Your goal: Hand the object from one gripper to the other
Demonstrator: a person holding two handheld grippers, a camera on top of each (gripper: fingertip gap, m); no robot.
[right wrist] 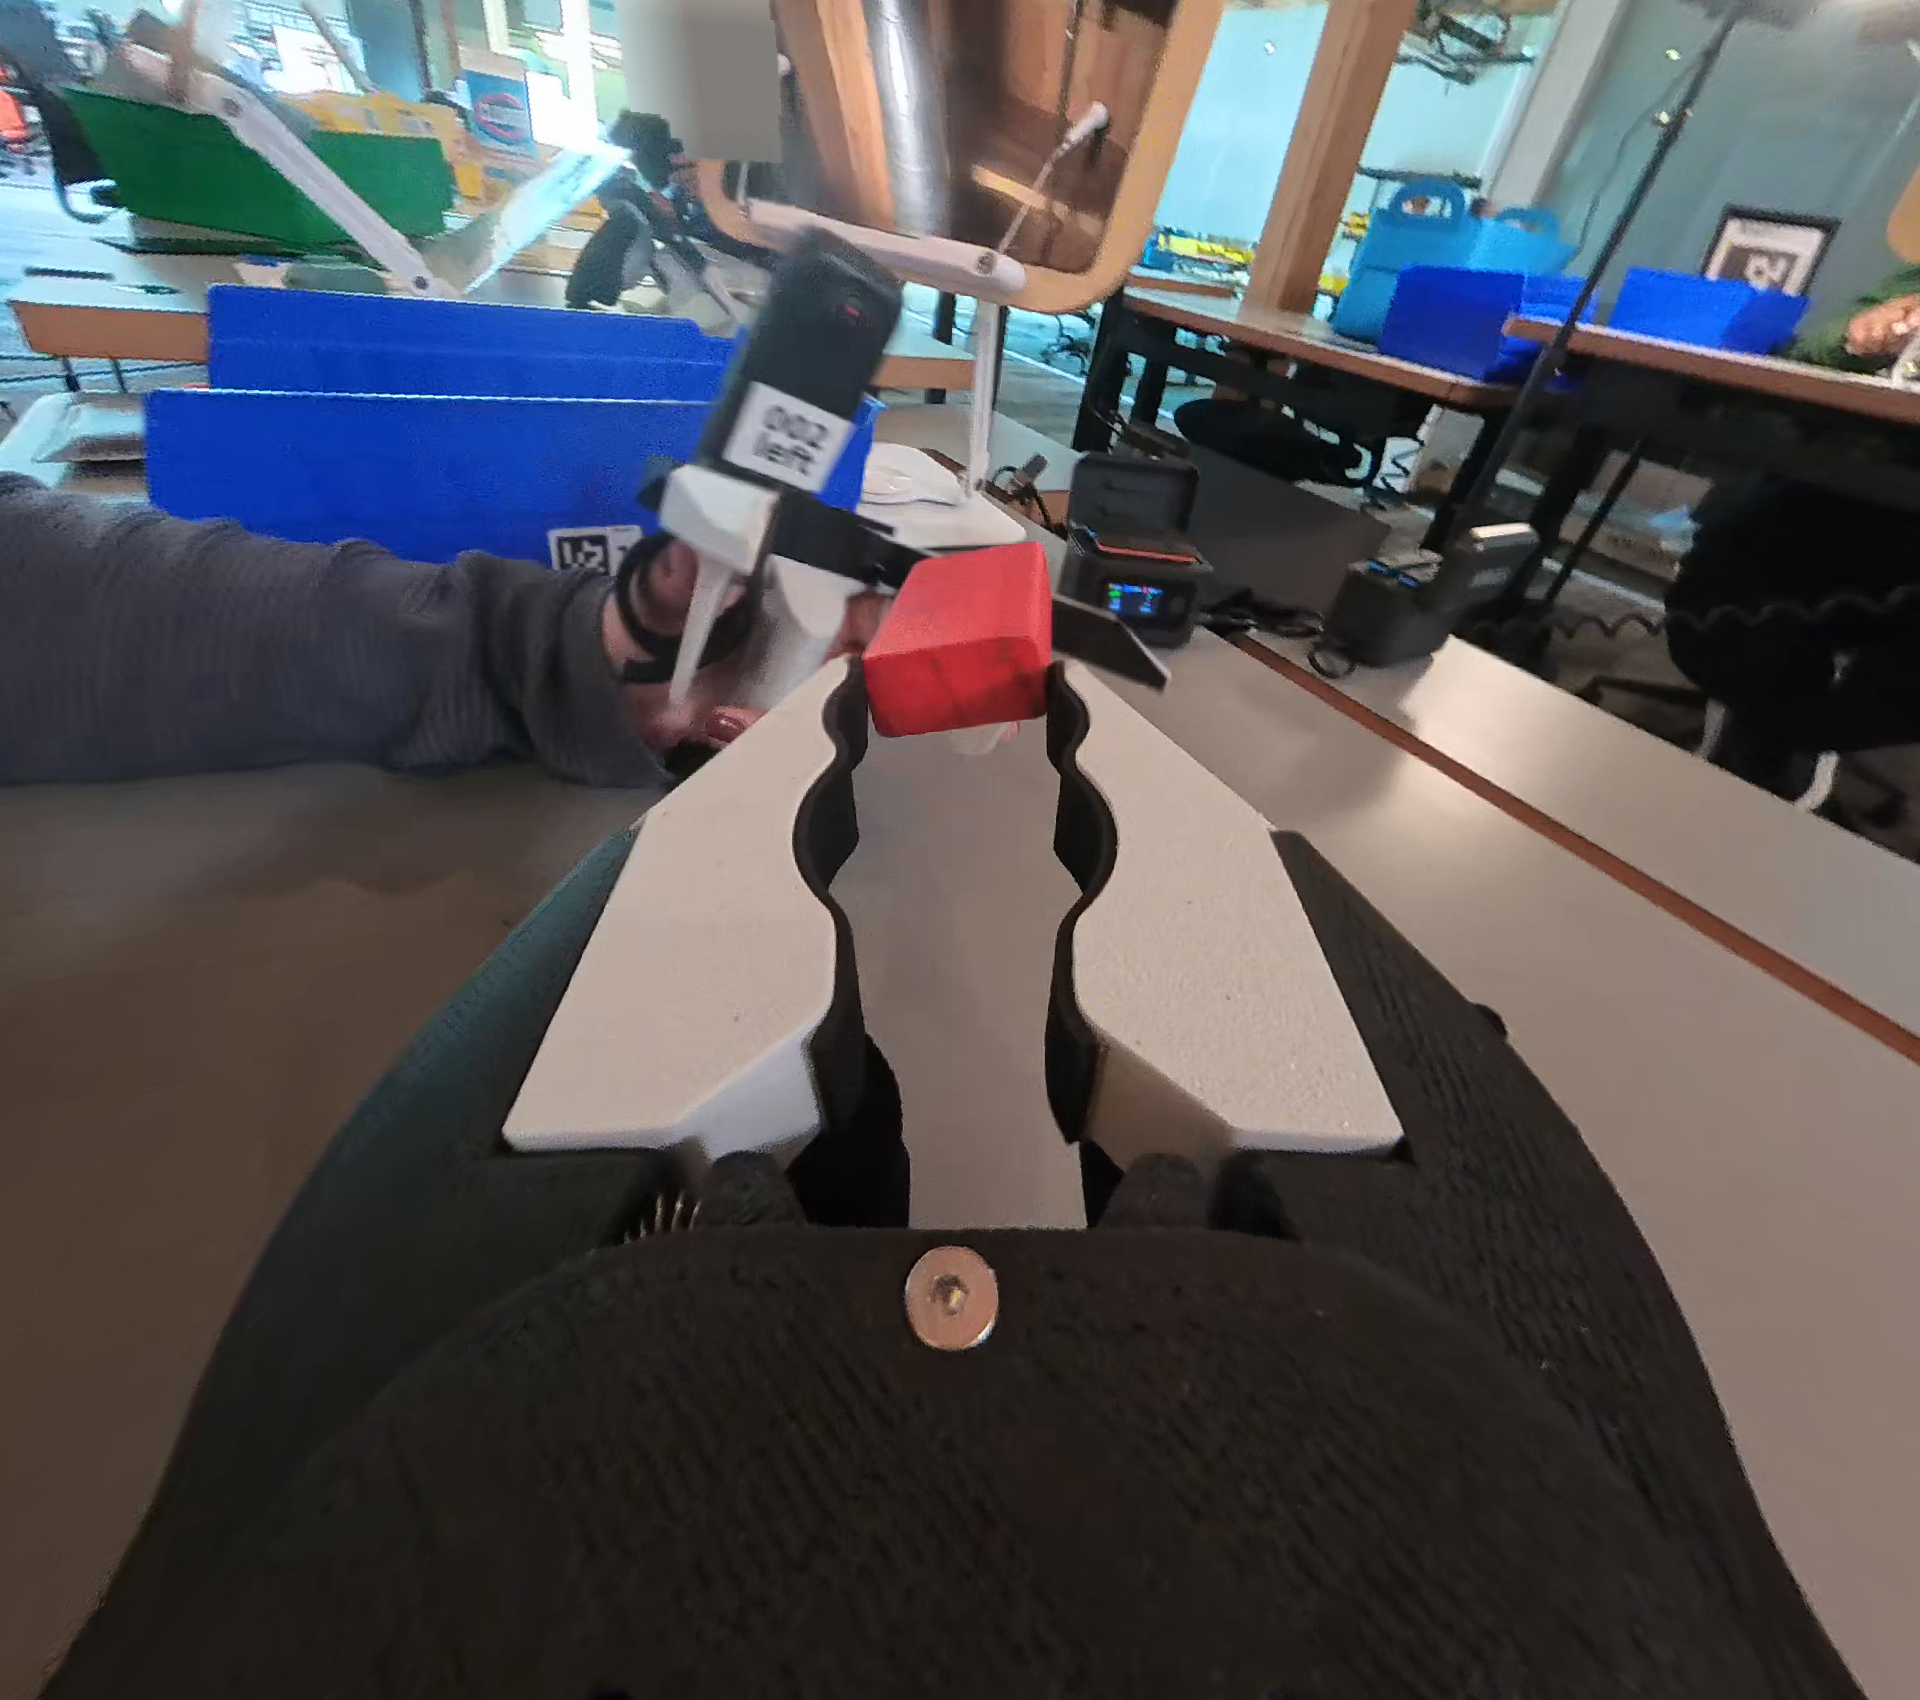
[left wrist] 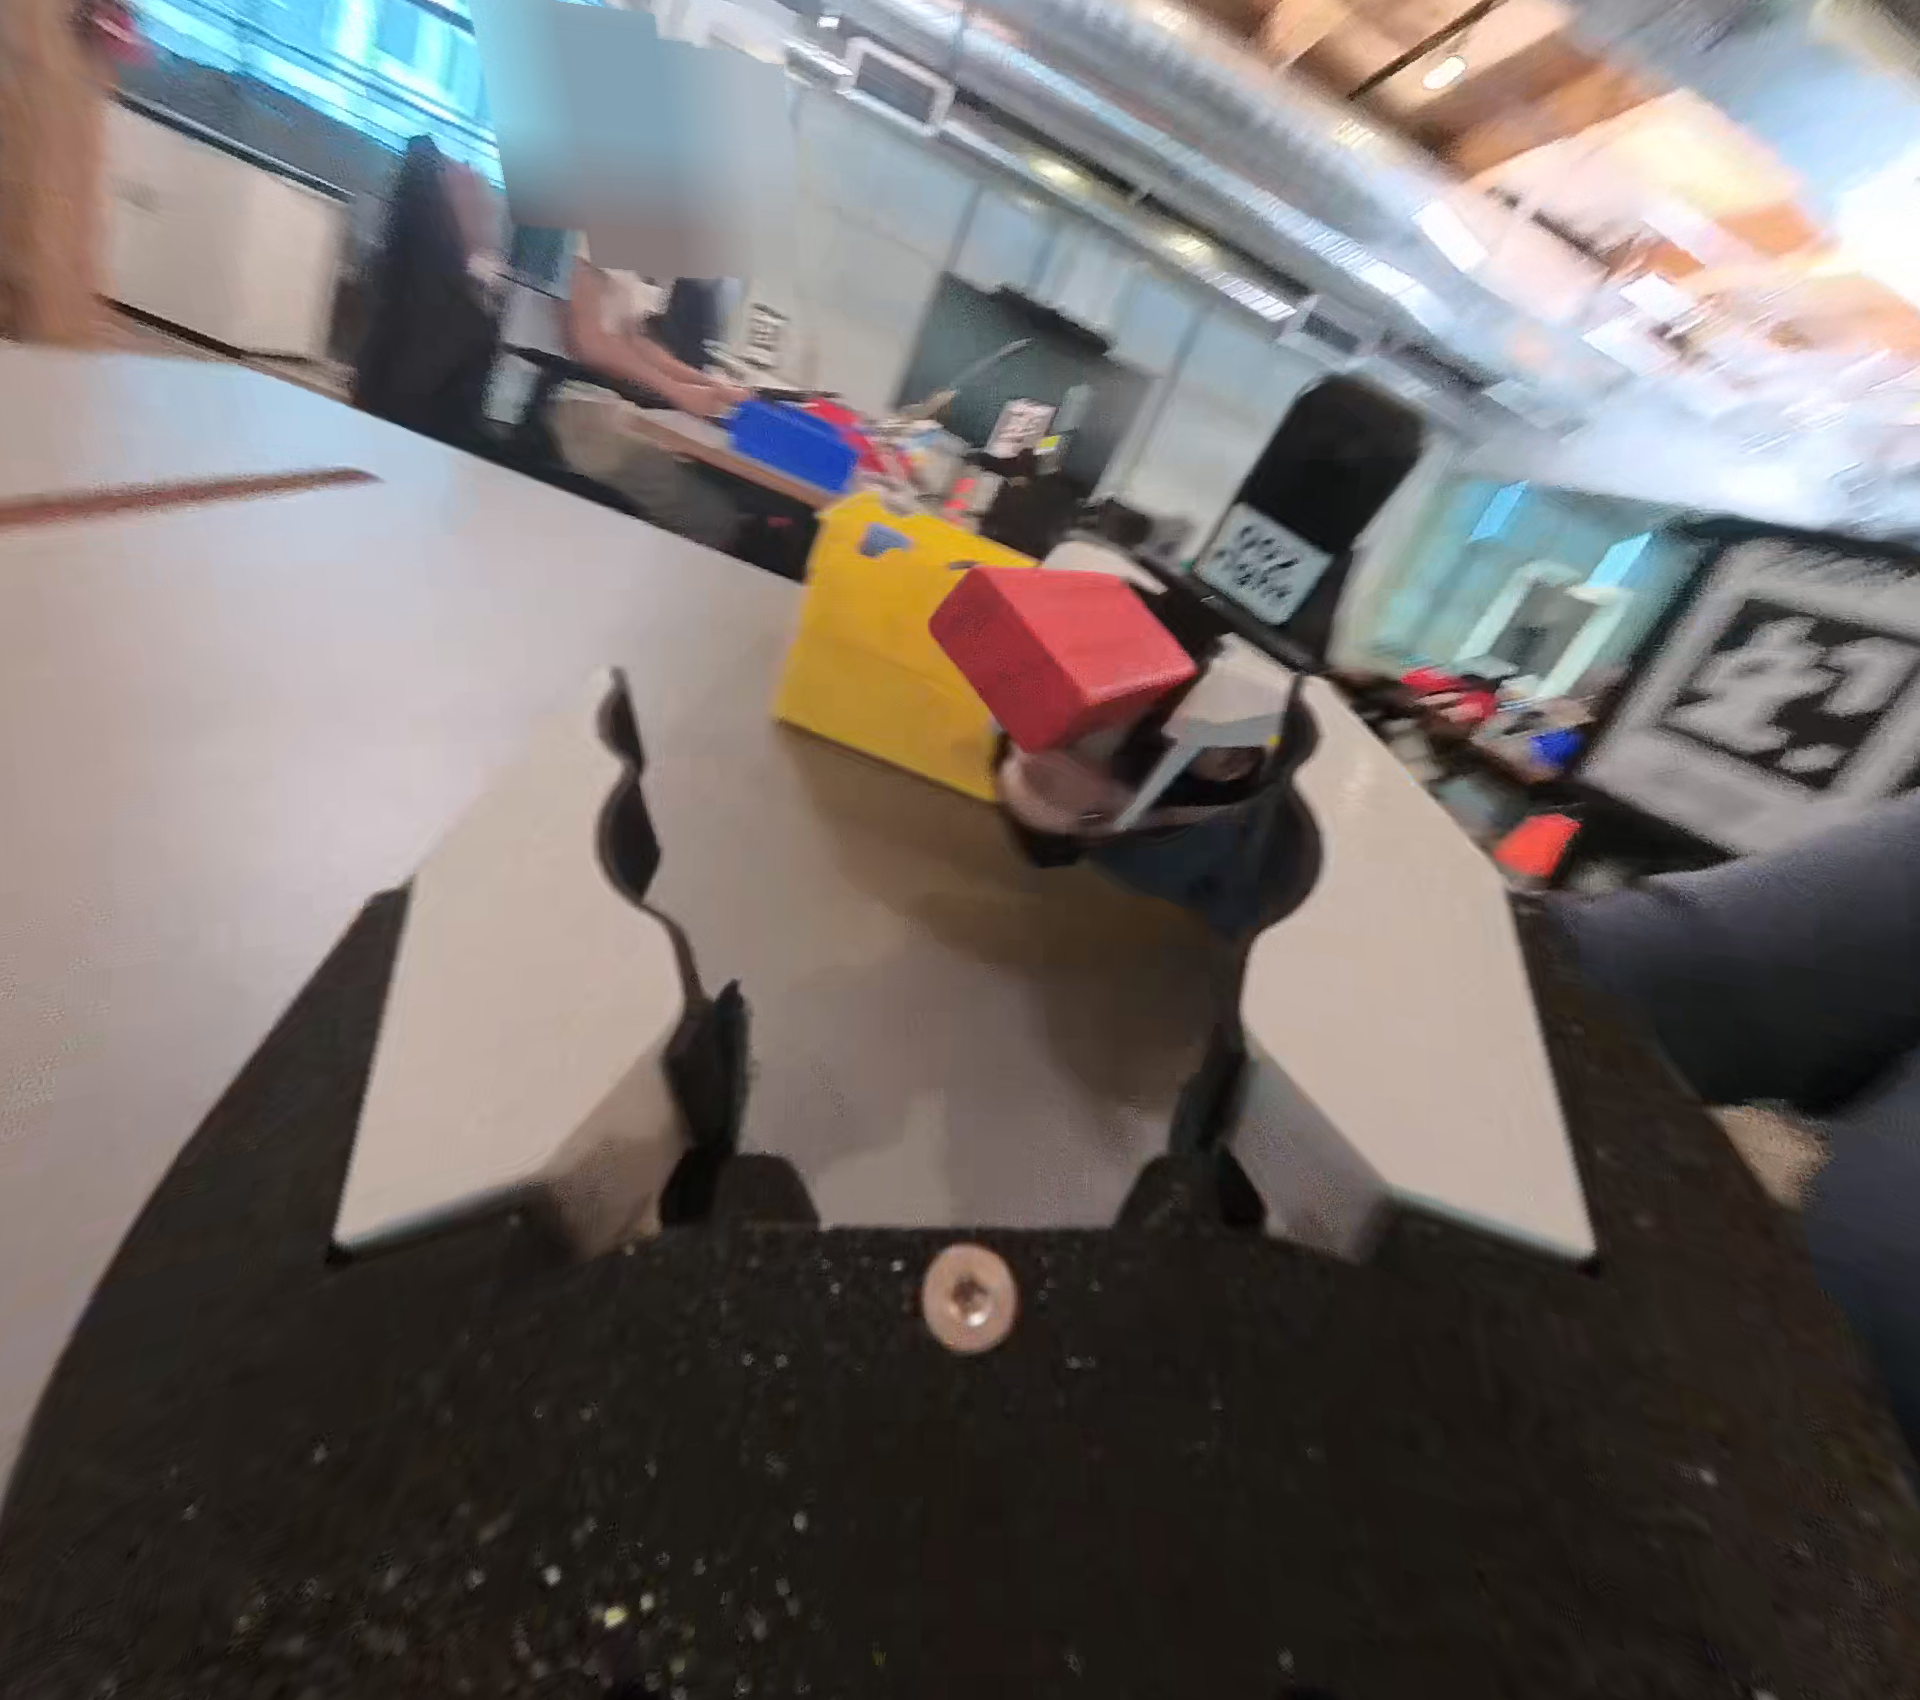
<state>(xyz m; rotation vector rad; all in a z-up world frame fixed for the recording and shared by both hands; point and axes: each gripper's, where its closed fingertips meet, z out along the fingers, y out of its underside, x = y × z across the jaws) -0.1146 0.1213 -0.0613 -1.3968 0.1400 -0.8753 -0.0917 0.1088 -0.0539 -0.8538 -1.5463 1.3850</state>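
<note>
A red block (right wrist: 956,648) sits between the fingertips of my right gripper (right wrist: 954,694), whose jaws are closed against its two sides, and is held above the grey table (right wrist: 312,923). My left gripper (left wrist: 956,705) is wide open and empty. In the left wrist view the red block (left wrist: 1060,653) hangs just past its tips, nearer the right finger. In the right wrist view the left gripper's black handle (right wrist: 800,362) is right behind the block, with one black finger (right wrist: 1112,648) beside it. The view is blurred, so I cannot tell whether it touches.
A yellow bin (left wrist: 883,674) stands on the table behind the block. Blue bins (right wrist: 416,424) stand at the back left, and black charger boxes (right wrist: 1132,580) with cables at the back right. A grey sleeve (right wrist: 260,653) lies along the table on the left. Both grippers' tips are close together, under 4 cm apart.
</note>
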